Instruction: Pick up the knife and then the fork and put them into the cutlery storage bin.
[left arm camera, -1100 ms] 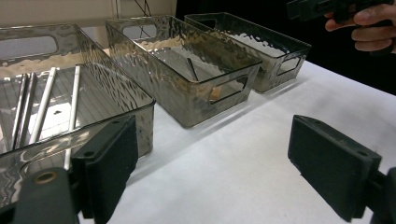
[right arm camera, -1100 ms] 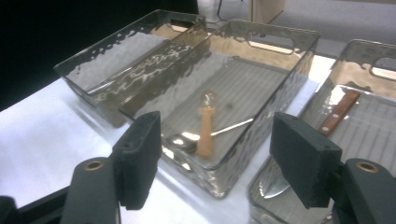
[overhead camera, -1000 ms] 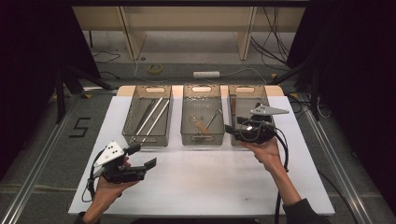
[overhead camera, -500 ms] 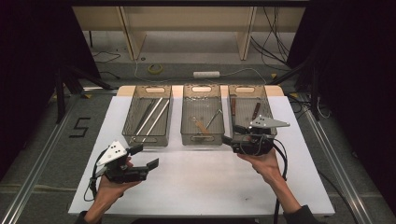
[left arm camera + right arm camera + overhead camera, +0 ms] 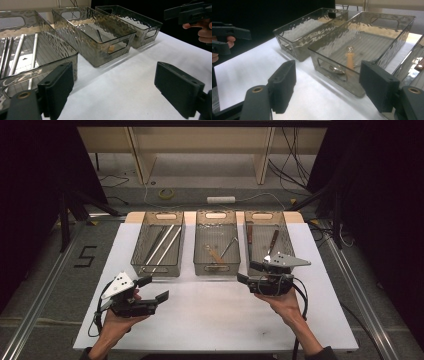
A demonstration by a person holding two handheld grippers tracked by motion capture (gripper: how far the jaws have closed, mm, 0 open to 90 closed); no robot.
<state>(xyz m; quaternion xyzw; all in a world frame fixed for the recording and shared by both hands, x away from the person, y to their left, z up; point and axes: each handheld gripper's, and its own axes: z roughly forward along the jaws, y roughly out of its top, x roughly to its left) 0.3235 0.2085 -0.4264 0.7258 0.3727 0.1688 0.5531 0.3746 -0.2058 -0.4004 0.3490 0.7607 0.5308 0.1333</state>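
Note:
Three clear plastic bins stand in a row at the back of the white table [image 5: 215, 320]. The left bin [image 5: 140, 251] holds thin metal rods [image 5: 165, 242]. In the middle bin [image 5: 216, 269] lie a spoon [image 5: 336, 69] and a wooden-handled piece [image 5: 350, 60]. The right bin [image 5: 262, 215] holds handled utensils [image 5: 272, 241]. My left gripper [image 5: 154, 289] is open over the bare table in front of the left bin, jaws empty [image 5: 117, 87]. My right gripper [image 5: 248, 272] is open by the front of the right bin; its jaws have just been opening, with nothing between them [image 5: 330, 86].
A person's hand holds each gripper from the near edge. White table surface stretches between the two grippers. Beyond the table are a wooden frame [image 5: 145, 155], floor cables and a roll of tape [image 5: 166, 193]. Metal rails [image 5: 45, 285] run along both sides.
My right gripper has come back from over the right bin toward the near side, and sits lower in front of it. The left gripper has stayed put.

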